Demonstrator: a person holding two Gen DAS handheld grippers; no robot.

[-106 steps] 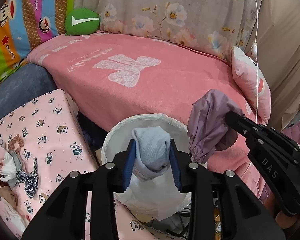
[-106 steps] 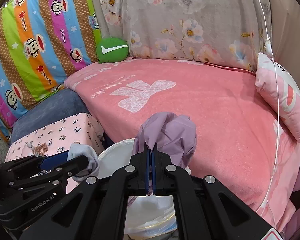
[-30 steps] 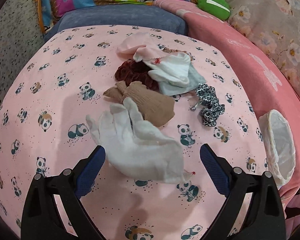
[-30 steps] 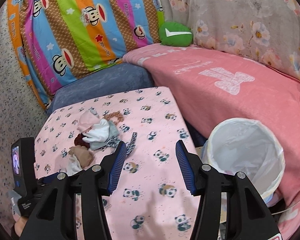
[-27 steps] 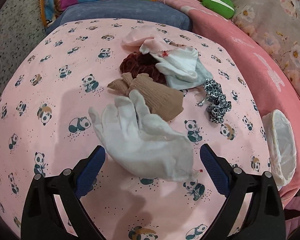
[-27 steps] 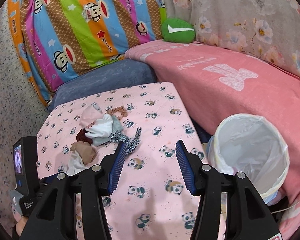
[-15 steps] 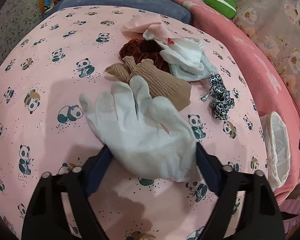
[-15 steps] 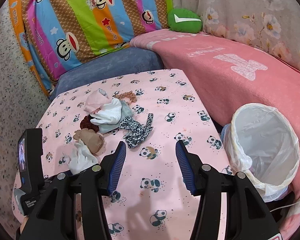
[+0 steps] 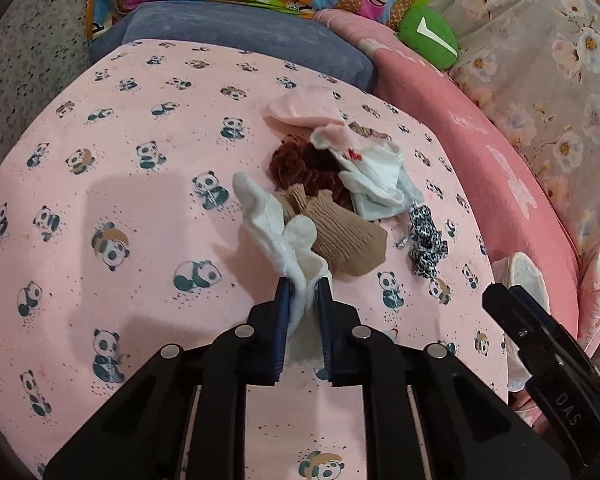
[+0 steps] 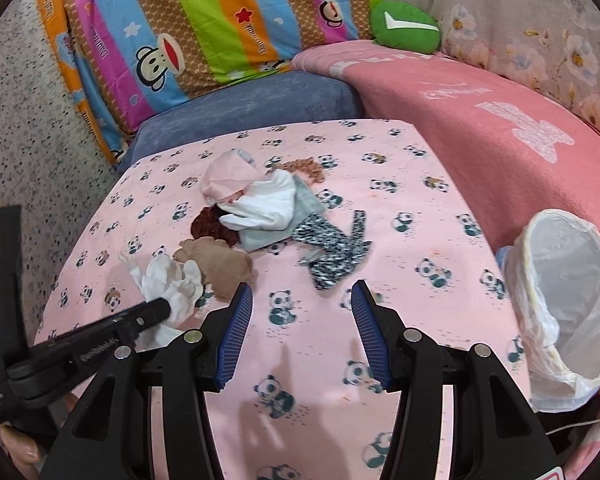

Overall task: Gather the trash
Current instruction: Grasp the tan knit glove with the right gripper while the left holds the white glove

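Observation:
A white glove point(image 9: 276, 228) lies bunched on the pink panda cloth point(image 9: 112, 184). My left gripper point(image 9: 304, 300) is closing, and its blue pads pinch the glove's cuff end. The right wrist view shows the same glove point(image 10: 172, 280) at the left gripper's tip point(image 10: 160, 312). Behind it lie a tan sock point(image 9: 344, 236), a dark red scrunchie point(image 9: 300, 164), white and pink cloths point(image 9: 376, 172) and a leopard-print cloth point(image 9: 426, 240). My right gripper point(image 10: 302, 308) hovers open over the table with nothing between its pads, just short of the leopard-print cloth point(image 10: 332, 248).
A white-lined bin point(image 10: 568, 280) stands off the table's right edge beside a pink-covered sofa point(image 10: 500, 120). A blue cushion point(image 10: 252, 96), a striped monkey pillow point(image 10: 180, 20) and a green cushion point(image 10: 404, 28) lie behind. Speckled floor point(image 10: 28, 140) runs along the left.
My left jaws have closed from wide open onto the white glove and bunched it up. My right gripper has come down and nearer the pile, still open.

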